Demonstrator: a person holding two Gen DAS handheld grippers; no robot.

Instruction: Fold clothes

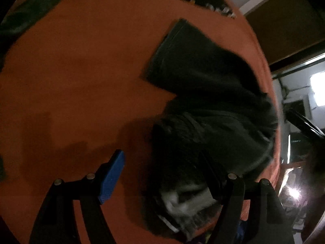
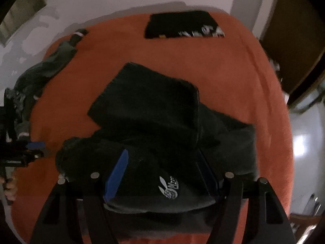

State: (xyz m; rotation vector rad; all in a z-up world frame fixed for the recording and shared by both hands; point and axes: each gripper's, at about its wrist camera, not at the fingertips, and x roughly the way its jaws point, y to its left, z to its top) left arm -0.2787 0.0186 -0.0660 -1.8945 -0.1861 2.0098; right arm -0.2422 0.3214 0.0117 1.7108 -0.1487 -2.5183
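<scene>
Under right claw point(image 2: 162, 172), dark garment point(image 2: 154, 109)

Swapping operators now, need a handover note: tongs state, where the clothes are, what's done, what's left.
Left tongs: open, empty, over the near left edge of the dark garment.
Right tongs: open, empty, straddling the near part of the same garment around its white logo; no clear pinch.
Dark garment: rumpled mid-bed on the orange cover, one end lying doubled over it.
Done: a black item with white print lies flat and squared at the far edge, apparently folded.
Left: fold the dark garment, then the green garment strewn at the left edge.
</scene>
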